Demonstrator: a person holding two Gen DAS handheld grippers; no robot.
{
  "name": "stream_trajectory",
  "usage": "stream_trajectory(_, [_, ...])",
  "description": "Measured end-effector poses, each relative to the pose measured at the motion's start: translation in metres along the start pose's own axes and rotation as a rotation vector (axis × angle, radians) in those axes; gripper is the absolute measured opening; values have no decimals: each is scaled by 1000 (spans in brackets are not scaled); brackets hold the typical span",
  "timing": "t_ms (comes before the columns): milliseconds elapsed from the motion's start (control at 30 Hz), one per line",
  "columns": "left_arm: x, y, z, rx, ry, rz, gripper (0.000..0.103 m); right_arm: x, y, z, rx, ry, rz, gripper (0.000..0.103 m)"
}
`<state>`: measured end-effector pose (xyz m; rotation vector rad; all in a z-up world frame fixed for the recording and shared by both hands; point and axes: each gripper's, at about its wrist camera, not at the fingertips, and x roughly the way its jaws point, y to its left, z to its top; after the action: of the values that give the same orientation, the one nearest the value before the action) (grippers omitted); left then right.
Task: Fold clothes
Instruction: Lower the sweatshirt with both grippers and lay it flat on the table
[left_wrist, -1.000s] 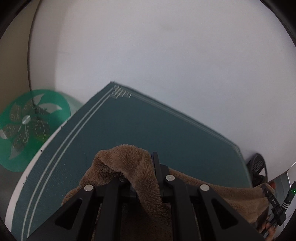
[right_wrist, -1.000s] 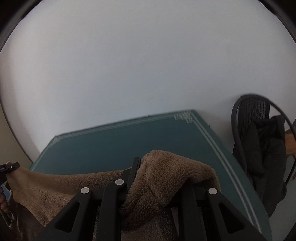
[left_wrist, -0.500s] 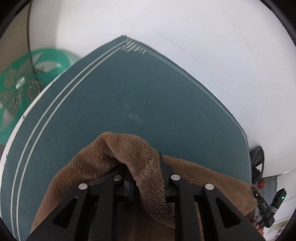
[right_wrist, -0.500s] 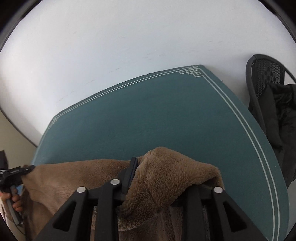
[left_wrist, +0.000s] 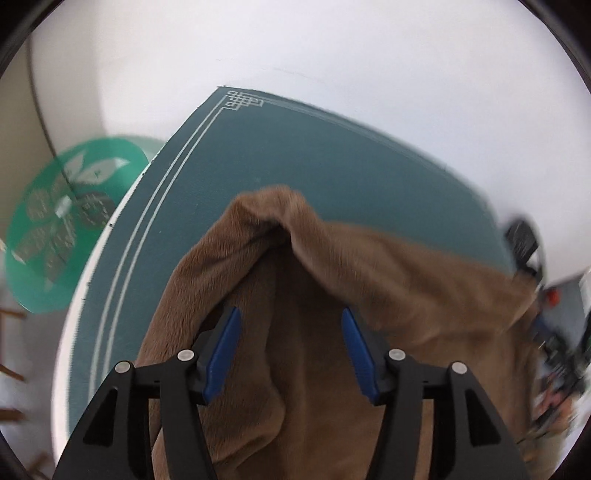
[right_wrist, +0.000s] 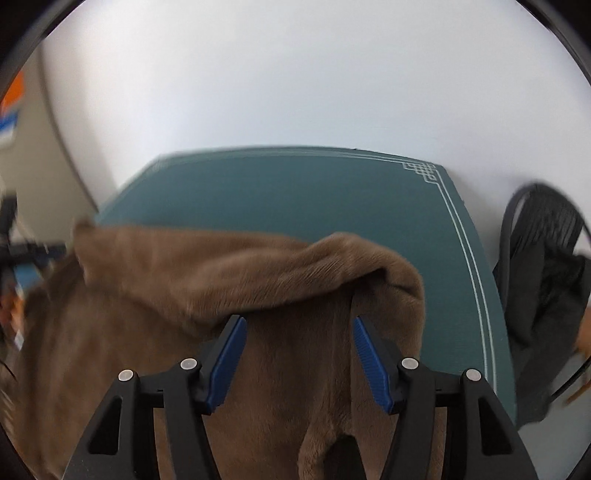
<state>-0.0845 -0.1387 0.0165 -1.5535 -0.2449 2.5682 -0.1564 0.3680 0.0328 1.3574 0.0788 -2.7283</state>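
Observation:
A brown fleece garment (left_wrist: 332, 314) lies on the teal mat (left_wrist: 332, 155), its far edge bunched into a raised fold. My left gripper (left_wrist: 291, 321) is open, its blue pads (left_wrist: 225, 347) apart over the cloth and holding nothing. In the right wrist view the same garment (right_wrist: 221, 273) spreads to the left over the mat (right_wrist: 295, 192). My right gripper (right_wrist: 297, 328) is open too, its blue pads (right_wrist: 369, 362) apart just behind the raised fold at the garment's right corner.
A green round patterned object (left_wrist: 70, 225) stands off the mat's left edge. A black chair with dark clothing (right_wrist: 546, 280) stands to the right of the mat. A white wall rises behind the mat's far edge.
Both grippers were shut on the garment's edge and have opened, letting it drop onto the mat. Both have drawn back a little from the released fold.

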Motion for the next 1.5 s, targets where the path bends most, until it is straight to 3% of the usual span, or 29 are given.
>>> stream_trajectory(200, [15, -39, -9, 214, 37, 132, 62, 23, 30, -3, -105, 82, -34, 62])
stream_trajectory(333, [41, -56, -1, 262, 94, 170, 62, 42, 34, 4, -130, 142, -51, 62])
stream_trajectory(500, [62, -63, 13, 248, 128, 148, 62, 74, 39, 17, -146, 207, -27, 62])
stream_trajectory(600, [61, -65, 33, 198, 103, 91, 62, 76, 41, 32, -149, 169, 15, 62])
stream_trajectory(767, [58, -54, 72, 21, 19, -3, 62, 77, -3, 70, 117, 20, 100, 62])
stream_trajectory(867, [70, -48, 85, -59, 28, -37, 62, 88, -15, 74, 162, 25, 91, 62])
stream_trajectory(1033, [92, -42, 83, -44, 63, 14, 62, 108, -32, 78, 220, 45, 69, 62])
stream_trajectory(1200, [75, -54, 72, -8, 12, 22, 62, 75, -15, 73, 166, -69, 53, 62])
stream_trajectory(1333, [87, -63, 80, 10, 14, 49, 64, 87, 7, 82, 118, -11, 131, 62])
stream_trajectory(1500, [109, -69, 91, -12, 33, 66, 66, 136, 10, 88, 164, 89, 81, 62])
